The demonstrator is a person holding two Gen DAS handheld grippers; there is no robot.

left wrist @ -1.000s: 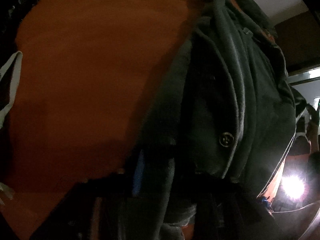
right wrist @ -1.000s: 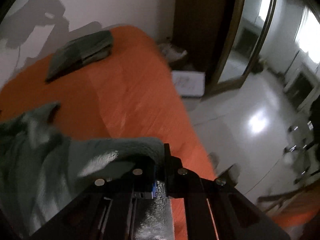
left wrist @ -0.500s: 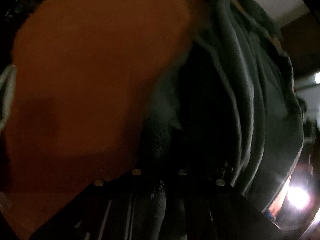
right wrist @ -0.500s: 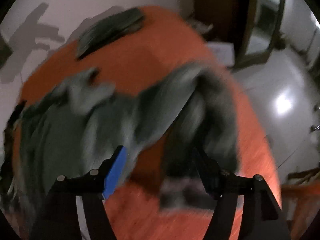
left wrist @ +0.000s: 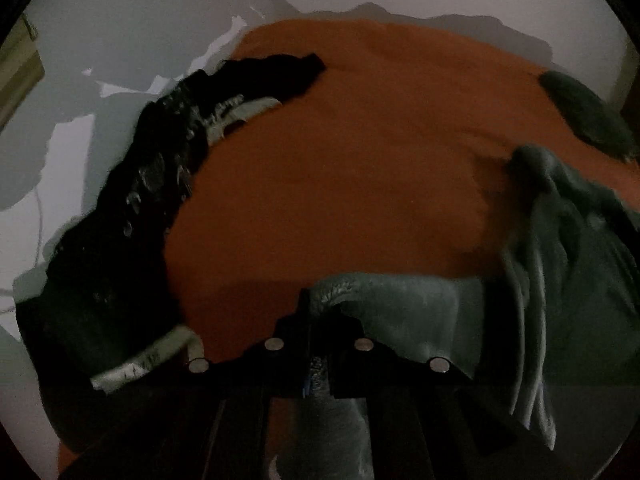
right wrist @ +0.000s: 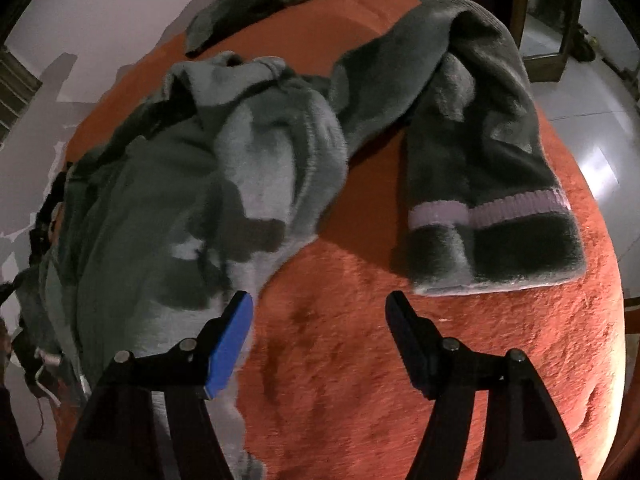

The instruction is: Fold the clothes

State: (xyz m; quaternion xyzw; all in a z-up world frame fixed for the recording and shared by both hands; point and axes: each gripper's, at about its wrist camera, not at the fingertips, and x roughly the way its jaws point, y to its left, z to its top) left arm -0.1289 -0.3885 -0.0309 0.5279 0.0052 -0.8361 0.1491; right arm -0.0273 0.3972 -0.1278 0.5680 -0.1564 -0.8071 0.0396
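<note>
A fuzzy grey-green garment [right wrist: 208,176] lies crumpled on the orange blanket [right wrist: 360,360]. One sleeve [right wrist: 480,140] with a pale lilac stripe at its cuff stretches out to the right. My right gripper [right wrist: 320,304] hangs open just above the blanket, between the garment's body and the cuff, holding nothing. My left gripper [left wrist: 318,344] is shut on an edge of the same grey-green garment [left wrist: 420,308], which trails away to the right in the left wrist view.
A folded dark green garment [right wrist: 256,4] lies at the far edge of the blanket, also seen as the folded garment [left wrist: 584,116]. A heap of black clothing [left wrist: 152,200] with pale bands runs along the blanket's left edge. Beyond the right edge is a shiny floor [right wrist: 592,128] and wooden furniture.
My right gripper let go of the garment, opened and pulled back; the sleeve now lies spread on the blanket. The left gripper swung up and away, still clamped on the fabric.
</note>
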